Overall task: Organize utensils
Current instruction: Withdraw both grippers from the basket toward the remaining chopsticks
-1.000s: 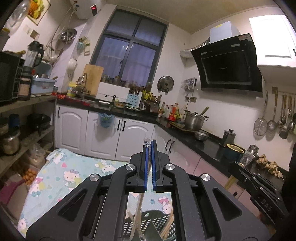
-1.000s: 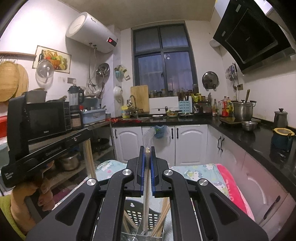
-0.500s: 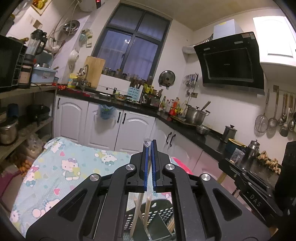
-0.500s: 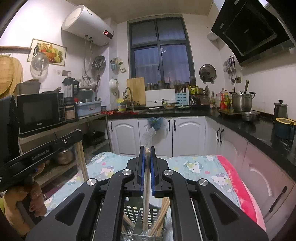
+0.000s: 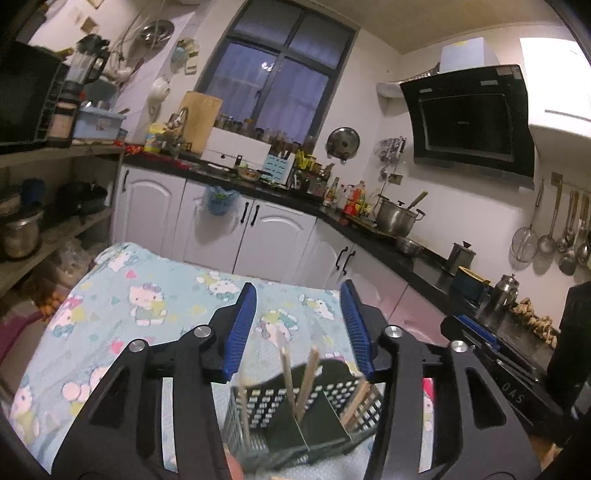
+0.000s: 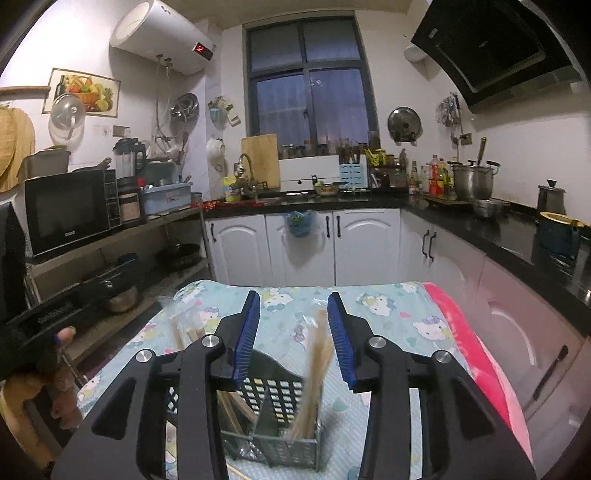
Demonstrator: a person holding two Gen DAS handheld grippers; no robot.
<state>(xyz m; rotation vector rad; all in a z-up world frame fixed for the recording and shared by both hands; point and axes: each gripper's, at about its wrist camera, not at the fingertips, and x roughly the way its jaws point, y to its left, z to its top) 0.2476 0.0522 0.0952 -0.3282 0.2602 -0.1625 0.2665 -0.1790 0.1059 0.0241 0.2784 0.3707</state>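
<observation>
— What does your left camera show?

— My left gripper (image 5: 299, 325) has just been opening; its blue pads stand apart with nothing pinched between them. Below them sits the black holder (image 5: 295, 417) on the cartoon-cat tablecloth (image 5: 122, 306), its dividers splitting it into compartments. Wooden chopsticks (image 5: 299, 380) lean in it, loose from my pads. My other tool (image 5: 498, 365) is at the right edge, with letters on it that look like "DAS" upside down; I can't be sure.

— And the right camera?

— My right gripper (image 6: 293, 328) has also just been opening, pads apart, gripping nothing. A blurred bundle of chopsticks (image 6: 314, 373) stands in the holder's (image 6: 273, 391) right compartment, between the pads but not touching them. More sticks (image 6: 232, 406) lie in the left compartment. The water heater (image 6: 162, 33) shows red digits I can't read. The microwave (image 6: 66, 210) carries a small brand name, too tiny to make out.
</observation>
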